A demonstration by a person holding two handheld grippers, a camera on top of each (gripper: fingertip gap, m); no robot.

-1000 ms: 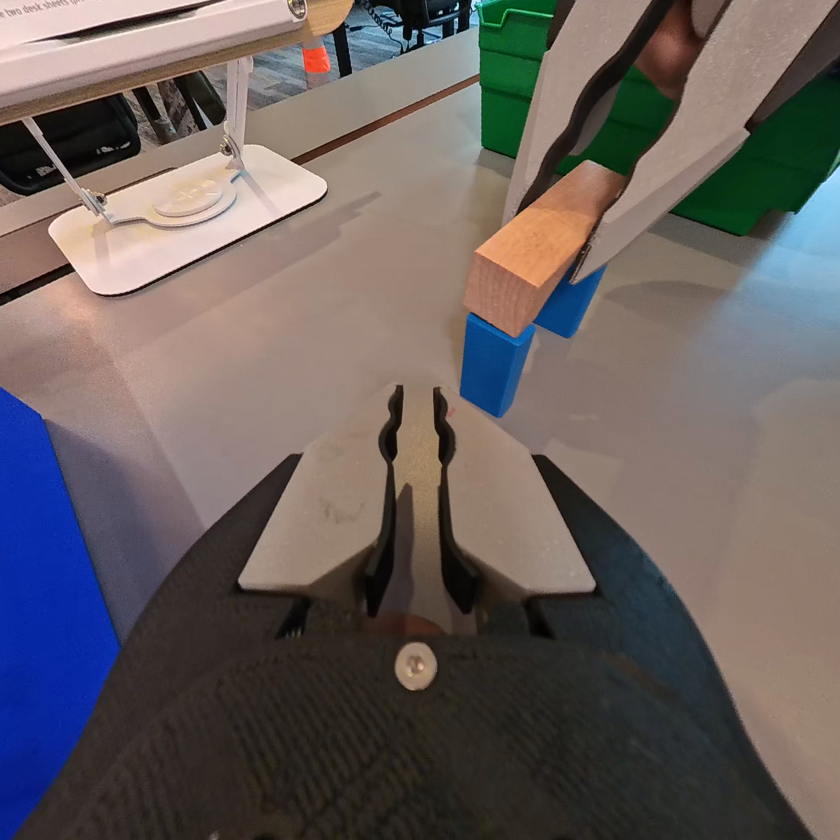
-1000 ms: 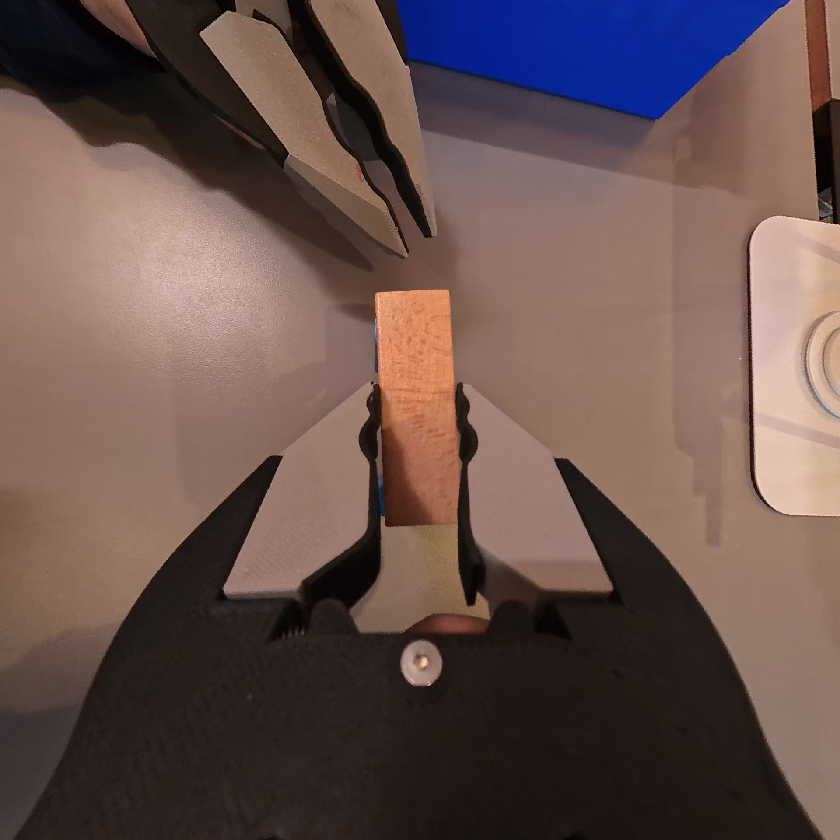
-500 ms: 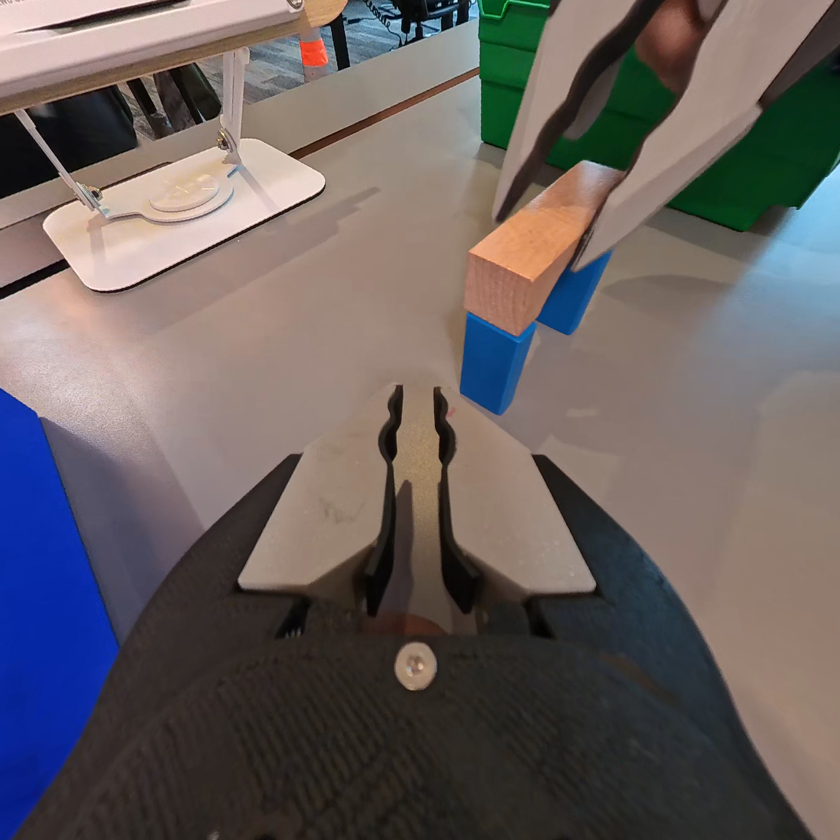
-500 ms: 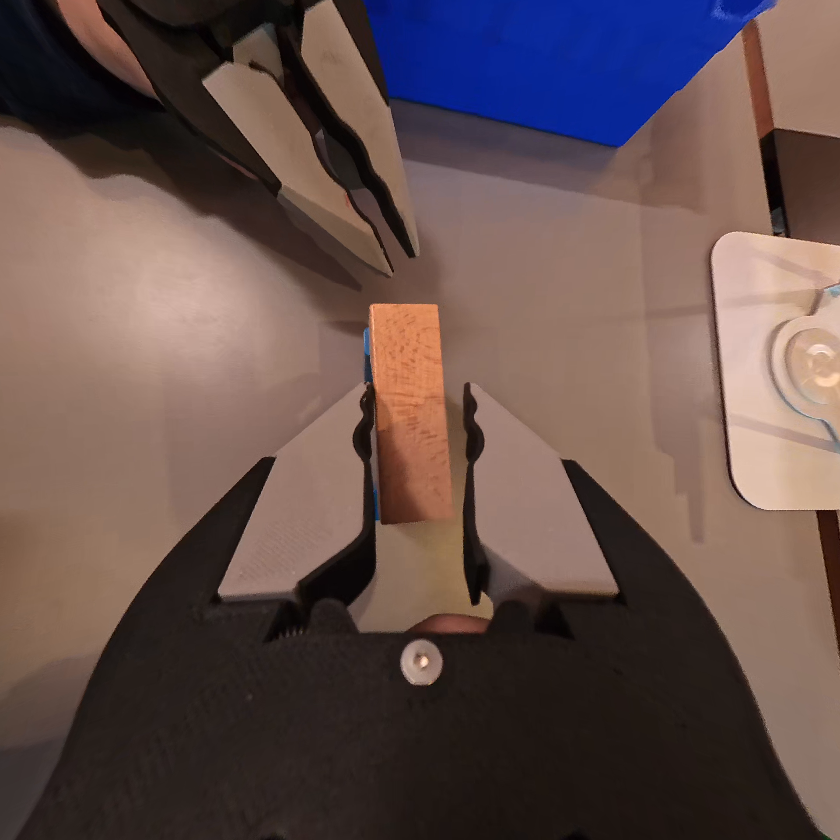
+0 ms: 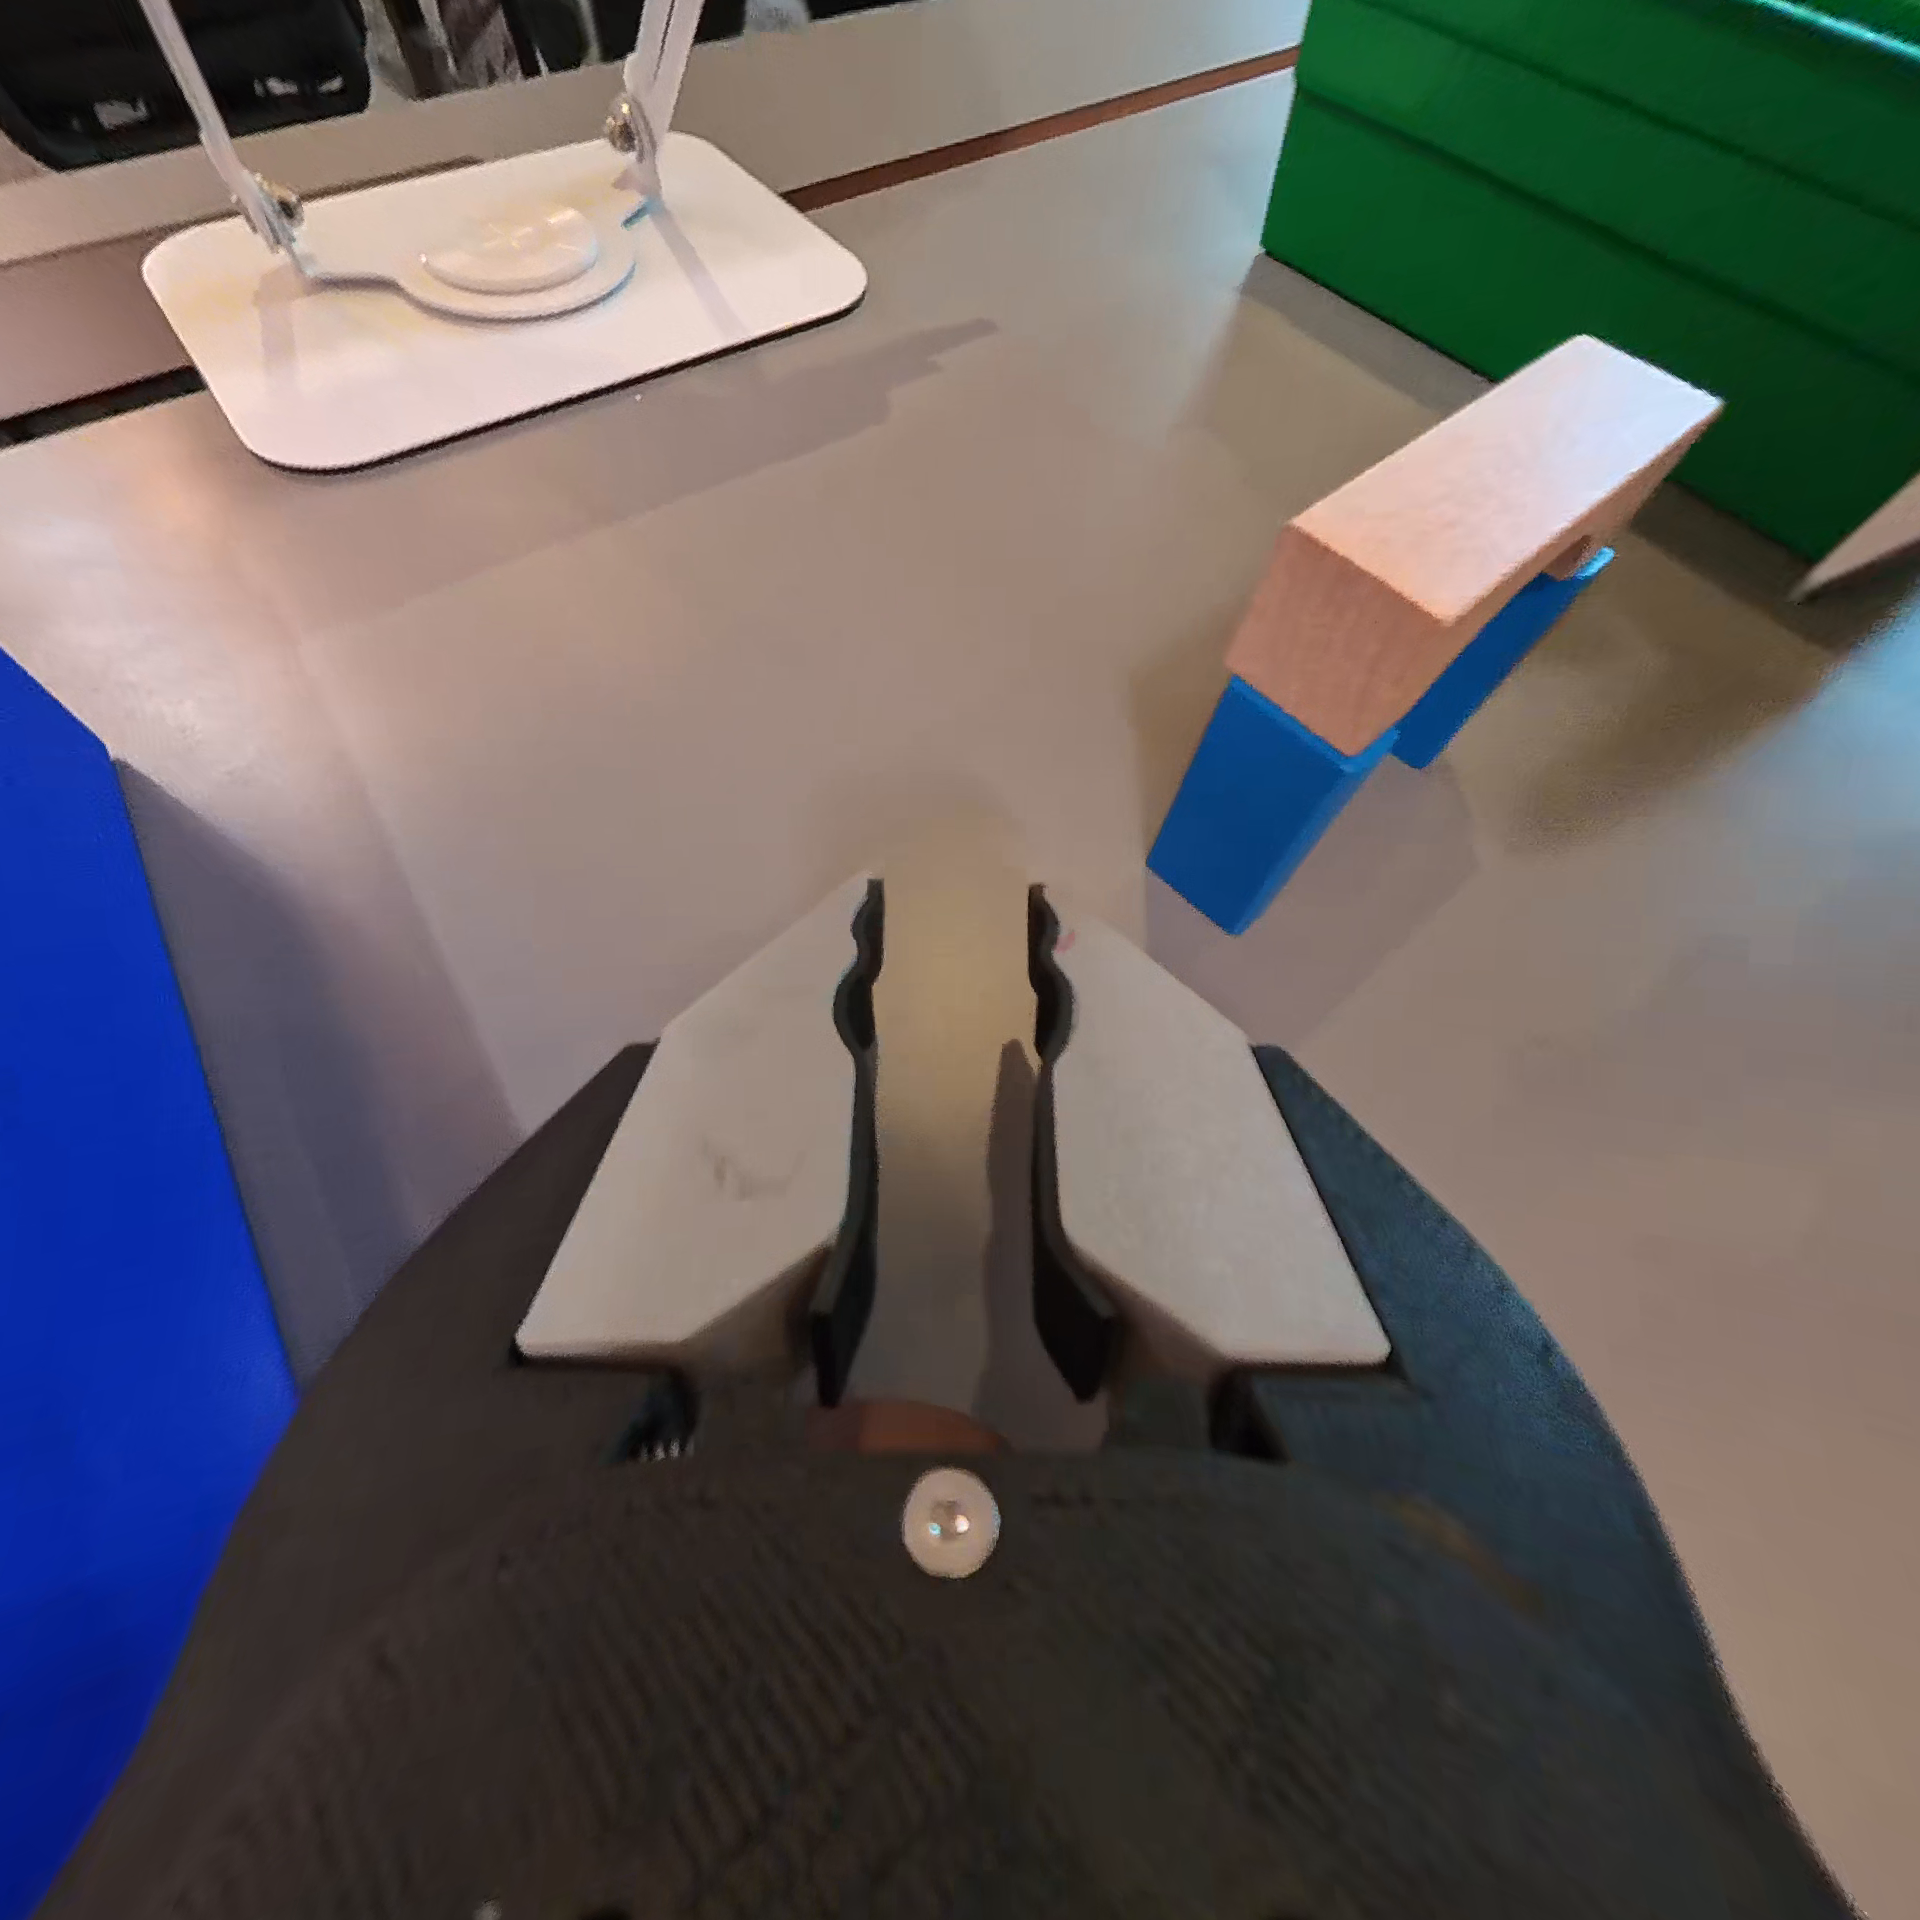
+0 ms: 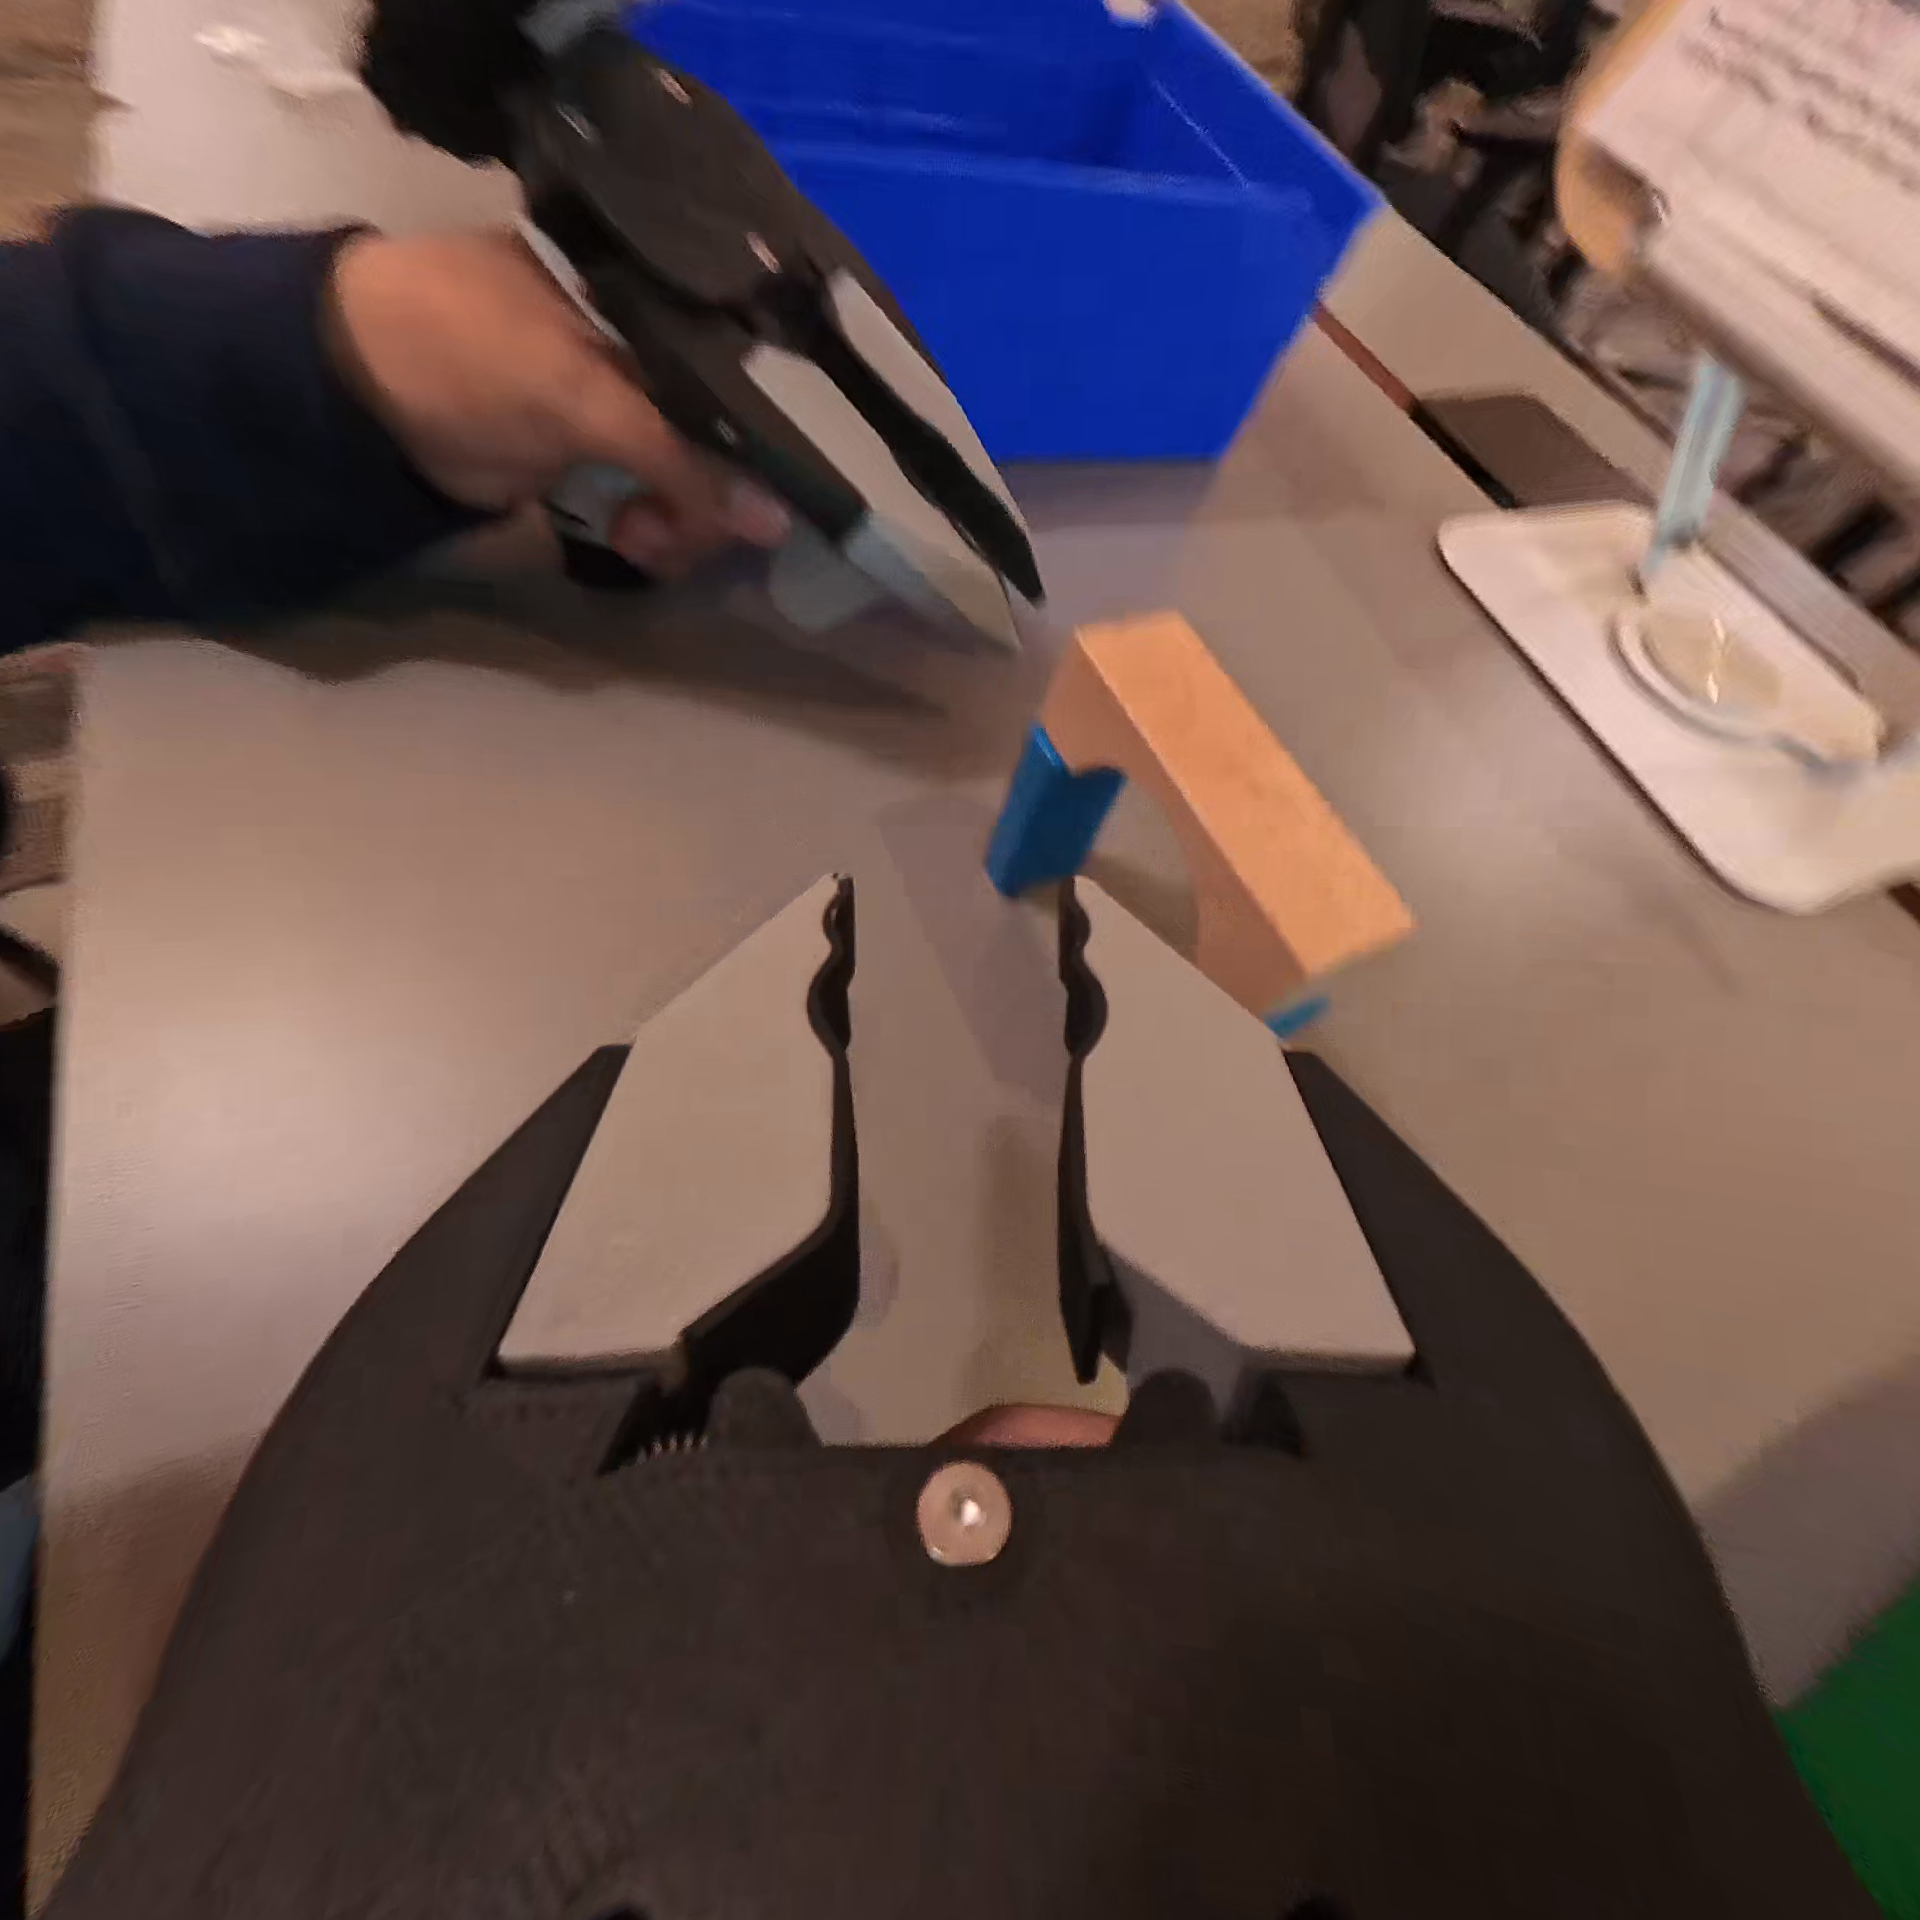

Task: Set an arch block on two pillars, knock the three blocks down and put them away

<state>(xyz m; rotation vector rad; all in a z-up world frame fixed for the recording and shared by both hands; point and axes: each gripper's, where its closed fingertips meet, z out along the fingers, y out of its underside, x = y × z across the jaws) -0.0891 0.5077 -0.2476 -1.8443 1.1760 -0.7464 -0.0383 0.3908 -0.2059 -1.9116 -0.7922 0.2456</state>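
Arch block (image 6: 1236, 790) atop two blue pillars (image 5: 1262, 800), beyond both tongs; both tongs released, empty.

The only writing in view stood on a white sheet (image 6: 1808, 156) held on a stand at about one o'clock in the right wrist view, its printed lines too blurred to make out. No label, brand, number or sign showed on anything in the left wrist view.
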